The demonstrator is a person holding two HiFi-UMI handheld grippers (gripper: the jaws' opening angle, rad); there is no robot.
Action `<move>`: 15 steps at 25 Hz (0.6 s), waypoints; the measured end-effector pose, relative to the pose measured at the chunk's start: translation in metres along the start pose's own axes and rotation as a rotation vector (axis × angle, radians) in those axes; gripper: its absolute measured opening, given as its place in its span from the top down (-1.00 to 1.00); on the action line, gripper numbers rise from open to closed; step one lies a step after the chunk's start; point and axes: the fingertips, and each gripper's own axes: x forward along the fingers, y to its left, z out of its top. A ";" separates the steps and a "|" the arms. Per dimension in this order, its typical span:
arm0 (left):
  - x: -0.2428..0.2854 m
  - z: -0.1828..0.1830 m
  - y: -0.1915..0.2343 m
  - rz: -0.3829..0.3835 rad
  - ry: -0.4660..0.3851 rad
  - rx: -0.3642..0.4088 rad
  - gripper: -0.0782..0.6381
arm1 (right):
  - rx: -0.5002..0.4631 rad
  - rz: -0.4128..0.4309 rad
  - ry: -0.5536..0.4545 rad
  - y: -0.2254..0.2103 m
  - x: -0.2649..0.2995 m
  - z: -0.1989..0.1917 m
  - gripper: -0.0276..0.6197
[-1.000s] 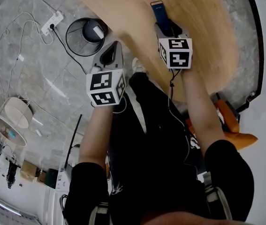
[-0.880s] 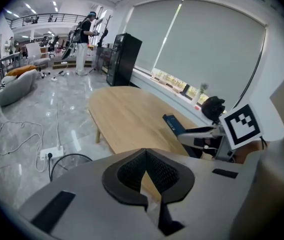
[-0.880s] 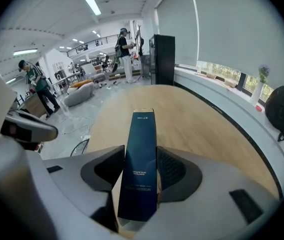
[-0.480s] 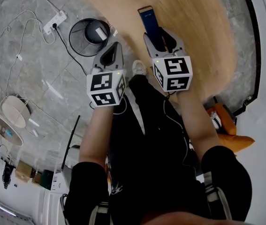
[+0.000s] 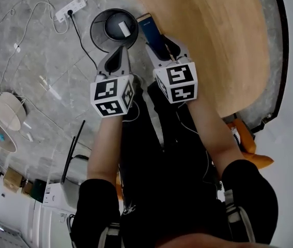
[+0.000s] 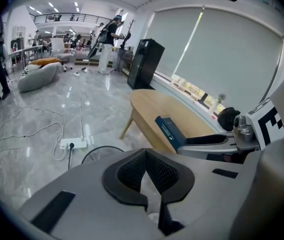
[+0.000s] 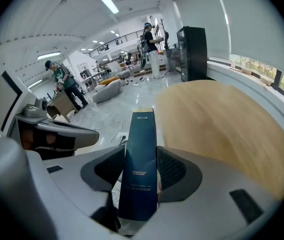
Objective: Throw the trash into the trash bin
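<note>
right gripper (image 5: 163,44) clamped on slim dark blue carton (image 5: 150,27), held at near end so most of length juts ahead, likely for clean drop. carton's far end just beside rim of black wire trash bin (image 5: 95,22), past wooden table (image 5: 224,40) edge. left gripper (image 5: 118,57) closed, empty, idle alongside.

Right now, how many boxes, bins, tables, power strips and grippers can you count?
dark blue box: 1
trash bin: 1
wooden table: 1
power strip: 1
grippers: 2, the left gripper and the right gripper
Total: 6
</note>
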 end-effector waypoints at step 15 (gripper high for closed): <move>-0.015 -0.059 0.177 0.047 0.082 -0.111 0.75 | -0.045 0.012 0.349 0.092 0.210 -0.090 0.28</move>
